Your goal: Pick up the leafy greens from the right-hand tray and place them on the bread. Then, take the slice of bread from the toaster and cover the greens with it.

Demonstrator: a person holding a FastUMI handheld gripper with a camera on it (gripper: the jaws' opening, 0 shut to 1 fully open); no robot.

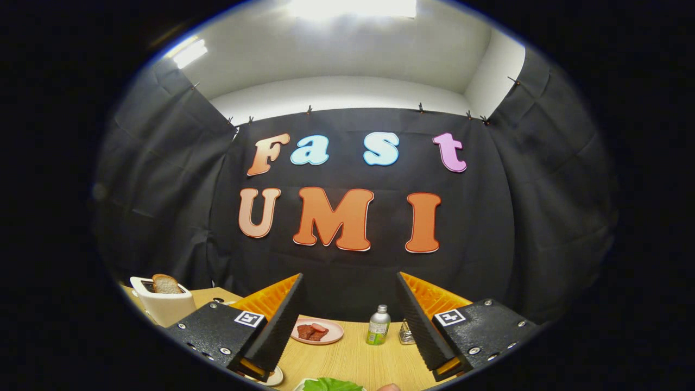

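My gripper [350, 288] is open, its two fingers spread wide with nothing between them, held above the wooden table [347, 355]. Leafy greens [332, 384] lie low between the fingers, close in front of me, on a pale tray whose rim just shows. A white toaster [162, 304] stands to the left beyond the left finger, with a slice of bread [166, 283] sticking up out of its slot. The bread to be topped is hidden from me.
A pink plate [317, 331] with reddish meat slices sits on the table ahead between the fingers. A small bottle [378, 325] with a green label and a small metal item [406, 332] stand near the right finger. A plate edge [271, 376] peeks under the left finger.
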